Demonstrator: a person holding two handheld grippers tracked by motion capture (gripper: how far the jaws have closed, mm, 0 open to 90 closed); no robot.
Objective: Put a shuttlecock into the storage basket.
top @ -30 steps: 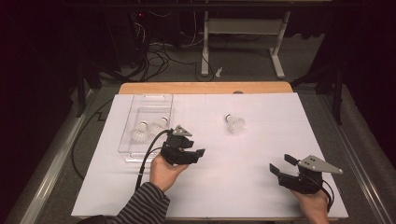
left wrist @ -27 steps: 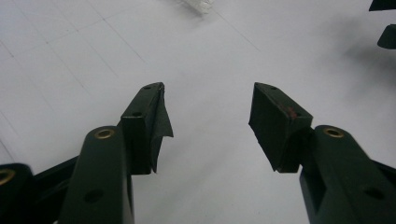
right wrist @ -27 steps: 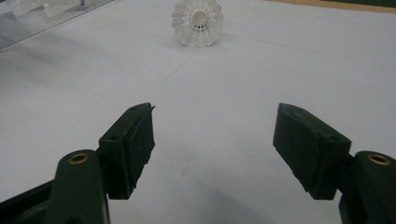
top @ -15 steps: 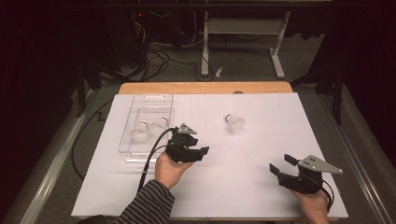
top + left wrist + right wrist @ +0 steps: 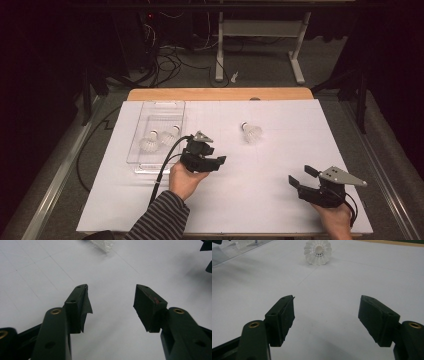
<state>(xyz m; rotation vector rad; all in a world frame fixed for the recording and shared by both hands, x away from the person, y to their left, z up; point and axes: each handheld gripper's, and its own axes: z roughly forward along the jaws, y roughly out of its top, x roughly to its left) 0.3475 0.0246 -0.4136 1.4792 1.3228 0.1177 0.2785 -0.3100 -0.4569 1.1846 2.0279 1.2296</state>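
A white shuttlecock (image 5: pixel 251 132) lies alone on the white table cover, right of centre; the right gripper view has this shuttlecock (image 5: pixel 318 252) straight ahead and well beyond the jaws. Two more shuttlecocks (image 5: pixel 148 145) (image 5: pixel 168 137) lie in a clear plastic tray (image 5: pixel 161 111) at the left. My left gripper (image 5: pixel 216 155), held by a hand in a striped sleeve, hovers just right of the tray, pointing right. Its jaws stand open over bare paper (image 5: pixel 111 293). My right gripper (image 5: pixel 301 176) rests low near the front right corner, open with nothing in it (image 5: pixel 327 306).
The wooden table edge (image 5: pixel 220 94) runs along the back. Beyond it are a floor with cables (image 5: pixel 170 55) and a white stand's legs (image 5: pixel 295 55). A black cable (image 5: pixel 165 165) trails from the left gripper. The right gripper's jaw tips (image 5: pixel 206 255) appear at the left gripper view's top right.
My left gripper has drifted a little to the right, away from the tray, still open. The right gripper has kept still.
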